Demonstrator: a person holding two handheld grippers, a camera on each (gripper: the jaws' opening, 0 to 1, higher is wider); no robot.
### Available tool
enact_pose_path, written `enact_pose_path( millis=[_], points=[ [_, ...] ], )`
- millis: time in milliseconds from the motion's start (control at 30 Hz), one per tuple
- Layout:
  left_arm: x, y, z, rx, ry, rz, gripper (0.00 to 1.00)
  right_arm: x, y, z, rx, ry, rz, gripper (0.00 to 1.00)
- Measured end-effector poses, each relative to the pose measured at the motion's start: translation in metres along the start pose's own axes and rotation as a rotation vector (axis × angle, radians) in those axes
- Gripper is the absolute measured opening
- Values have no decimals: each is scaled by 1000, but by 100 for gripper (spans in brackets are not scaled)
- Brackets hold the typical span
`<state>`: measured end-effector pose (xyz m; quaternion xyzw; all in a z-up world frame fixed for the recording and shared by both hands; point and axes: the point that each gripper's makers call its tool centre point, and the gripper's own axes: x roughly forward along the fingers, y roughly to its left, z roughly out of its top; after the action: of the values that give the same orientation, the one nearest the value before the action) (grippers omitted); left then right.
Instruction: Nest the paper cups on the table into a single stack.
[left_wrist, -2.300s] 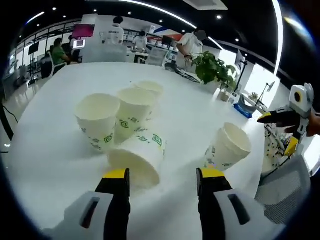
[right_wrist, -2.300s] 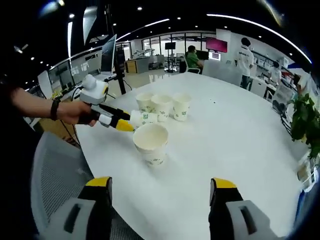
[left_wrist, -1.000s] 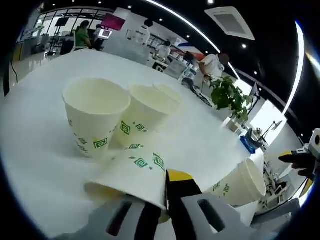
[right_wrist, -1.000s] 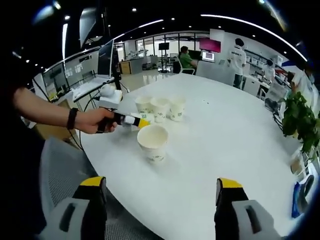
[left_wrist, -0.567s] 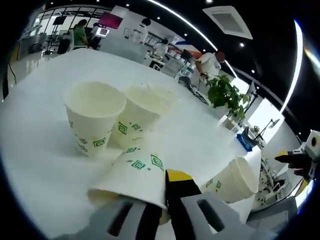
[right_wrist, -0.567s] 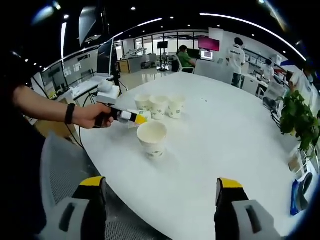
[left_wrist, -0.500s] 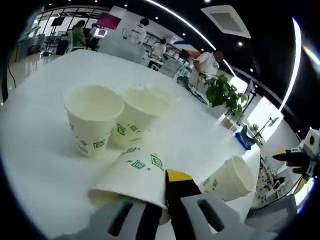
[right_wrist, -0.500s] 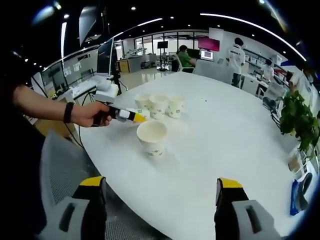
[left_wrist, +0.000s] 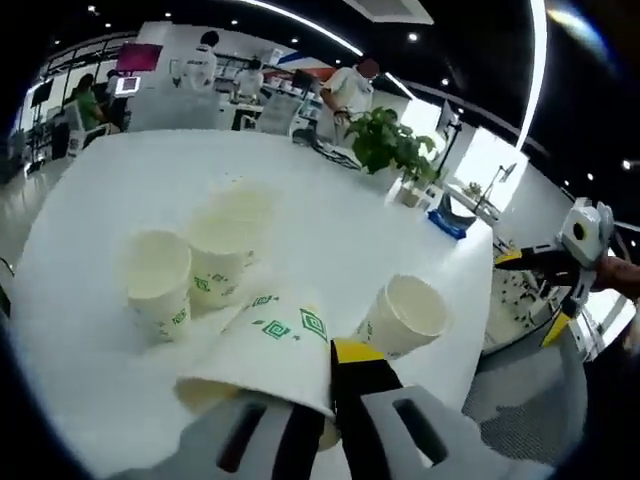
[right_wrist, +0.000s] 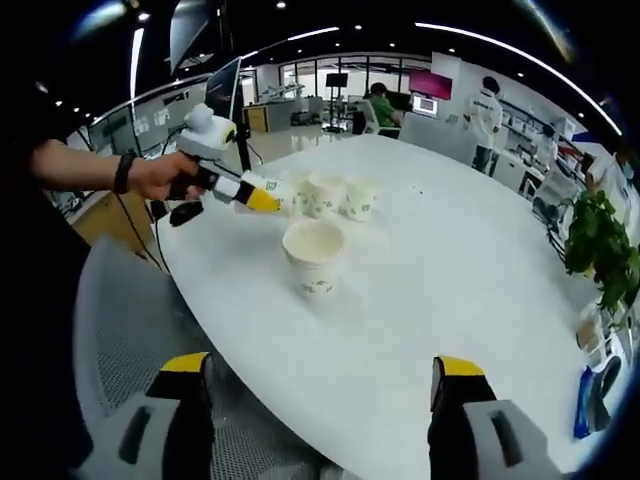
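Open office, dark ceiling (right_wrist: 330, 15) with strip lights, white table (right_wrist: 470, 250), potted plant (left_wrist: 392, 142), grey chair (right_wrist: 120, 320)

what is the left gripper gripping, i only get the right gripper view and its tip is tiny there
observer: the left gripper is shut on the wall of a paper cup near its rim, with one jaw inside the mouth
operator: which way is that cup facing
observer: it's tipped over, mouth toward the gripper, base pointing between the row of three upright cups and the lone cup
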<state>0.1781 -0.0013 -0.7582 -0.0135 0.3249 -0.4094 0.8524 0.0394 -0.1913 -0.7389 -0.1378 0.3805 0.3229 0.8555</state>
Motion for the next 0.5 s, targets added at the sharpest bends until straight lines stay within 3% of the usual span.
enact_pose_path(
  millis=[233,367,500],
  points=[
    [-8,-29,7,204,81,-102,0,2,5,-8,-25,29,15,90],
    [-15,-49,9,351,168,-163,0,1,5,-6,-19,10,15,89],
    [-19,-56,12,482,241,-201,0,2,6,-8,-27,10,18,89]
  ],
)
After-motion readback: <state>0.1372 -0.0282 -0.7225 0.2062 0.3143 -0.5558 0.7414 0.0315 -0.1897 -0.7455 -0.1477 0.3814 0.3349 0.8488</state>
